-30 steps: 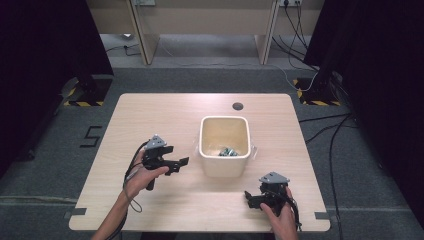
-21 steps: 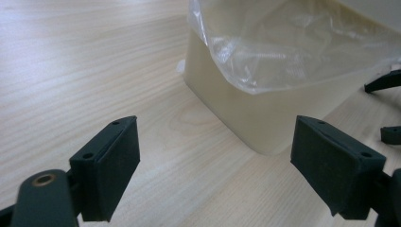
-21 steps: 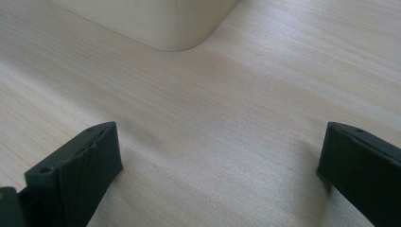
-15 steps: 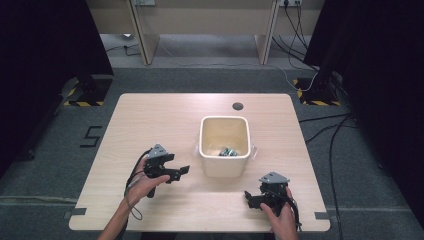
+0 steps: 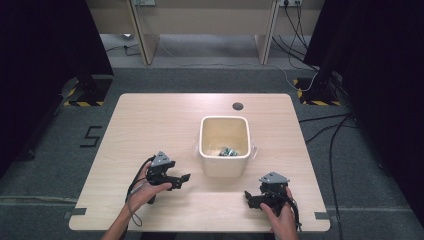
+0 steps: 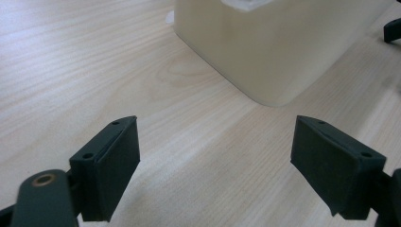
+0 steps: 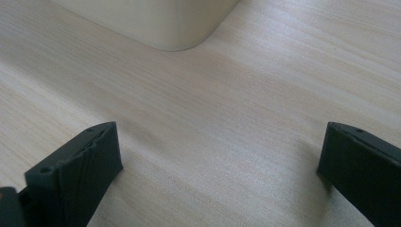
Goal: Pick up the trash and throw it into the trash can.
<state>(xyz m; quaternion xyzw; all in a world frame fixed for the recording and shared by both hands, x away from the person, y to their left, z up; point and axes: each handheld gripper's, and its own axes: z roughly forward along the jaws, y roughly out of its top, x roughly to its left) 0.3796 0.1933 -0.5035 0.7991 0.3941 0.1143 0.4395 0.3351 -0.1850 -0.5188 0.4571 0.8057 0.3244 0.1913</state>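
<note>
A cream plastic bin (image 5: pixel 224 146) stands near the middle of the wooden table (image 5: pixel 150 125), with small dark and green items (image 5: pixel 227 151) at its bottom. My left gripper (image 5: pixel 183 179) rests low on the table left of the bin, open, its jaws wide apart and empty. In the left gripper view the bin's wall (image 6: pixel 279 42) rises just ahead of the gripper (image 6: pixel 215 156). My right gripper (image 5: pixel 248 196) sits near the front edge, right of and nearer than the bin, open and empty. The right gripper view shows the bin's rounded corner (image 7: pixel 165 23) beyond my gripper (image 7: pixel 217 165).
A small dark round hole (image 5: pixel 238 106) marks the table's far side. Grey carpet (image 5: pixel 60 150) with a "5" floor mark (image 5: pixel 91 136) surrounds the table. Cables (image 5: pixel 330 145) trail on the floor at the right, and desk legs (image 5: pixel 142 40) stand behind.
My left gripper has moved down and toward the front of the table, ending lower and closer to me. The right gripper has stayed in place.
</note>
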